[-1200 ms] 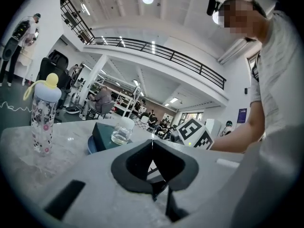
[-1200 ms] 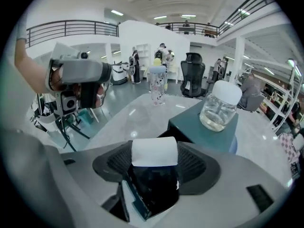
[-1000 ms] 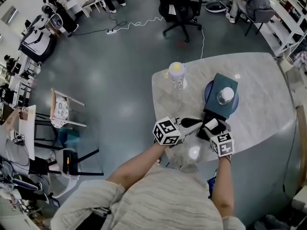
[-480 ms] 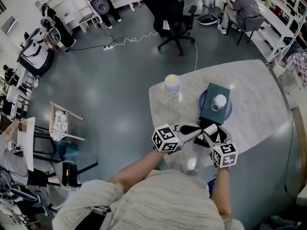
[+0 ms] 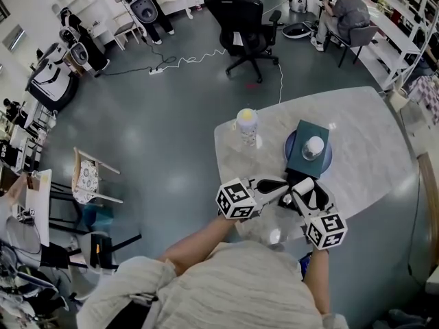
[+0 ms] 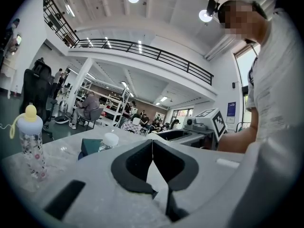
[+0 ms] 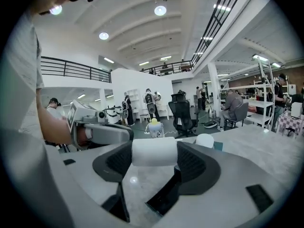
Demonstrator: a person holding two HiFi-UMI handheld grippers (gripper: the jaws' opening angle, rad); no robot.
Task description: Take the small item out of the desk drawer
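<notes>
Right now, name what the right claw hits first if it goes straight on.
Probably the baby bottle, dead ahead past the white cylinder the right claw grips; the teal box lies just right of that line. Depth is unclear.

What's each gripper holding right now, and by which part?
The right gripper holds a small white cylinder lengthwise, one jaw pressed on each of its ends. The left gripper is shut with nothing between its jaws.
</notes>
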